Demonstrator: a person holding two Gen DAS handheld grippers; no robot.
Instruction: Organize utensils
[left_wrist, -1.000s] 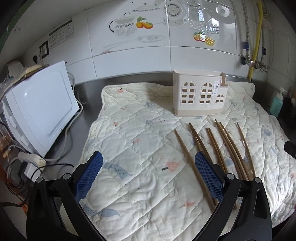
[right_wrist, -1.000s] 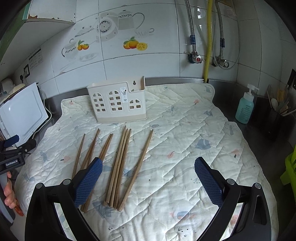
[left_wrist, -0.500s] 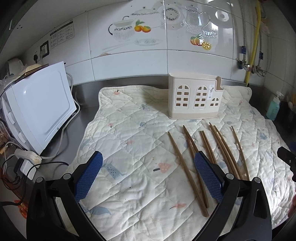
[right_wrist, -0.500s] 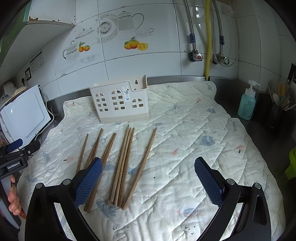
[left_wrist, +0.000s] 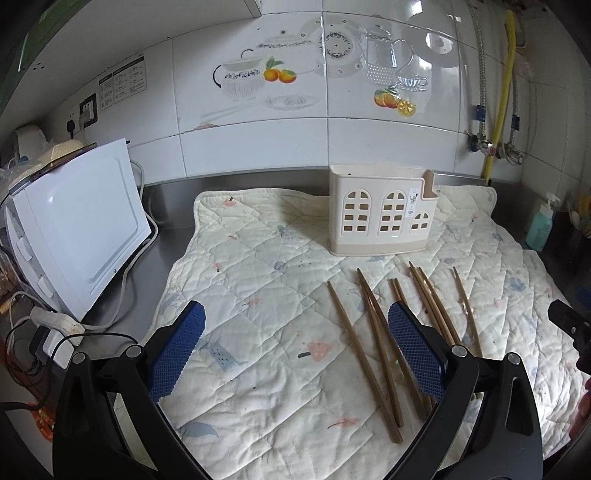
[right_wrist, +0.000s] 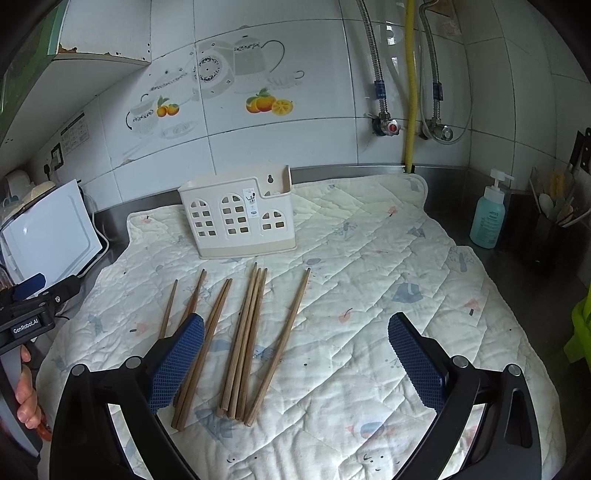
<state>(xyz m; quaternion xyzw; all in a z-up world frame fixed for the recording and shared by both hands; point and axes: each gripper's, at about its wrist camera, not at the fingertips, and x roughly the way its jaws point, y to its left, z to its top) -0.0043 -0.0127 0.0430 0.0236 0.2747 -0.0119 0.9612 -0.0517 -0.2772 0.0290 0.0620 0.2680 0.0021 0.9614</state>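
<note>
1. Both cams sit higher and further back than 1 s ago; chopsticks (right_wrist: 243, 343) look smaller, nothing picked up, so sorting not begun.
2. Left gripper (left_wrist: 295, 347) and right gripper (right_wrist: 295, 354): jaws apart, empty.
3. Chopsticks lie on quilt (right_wrist: 369, 295), just near of holder (right_wrist: 238, 218).
4. Only right cam shows hand (right_wrist: 26, 391) w/ left gripper; left cam shows white appliance (left_wrist: 77, 225) at left.

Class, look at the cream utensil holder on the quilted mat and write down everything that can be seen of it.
The utensil holder is a cream box that looks plastic, with a darker beige band along its base. Its front has three arched window cut-outs, the right one smaller, and a small label. A raised tab with a keyhole hanging slot stands at its right. It sits upright on the quilted mat near the tiled wall, looks empty, and stands apart from the wooden chopsticks lying before it.
</note>
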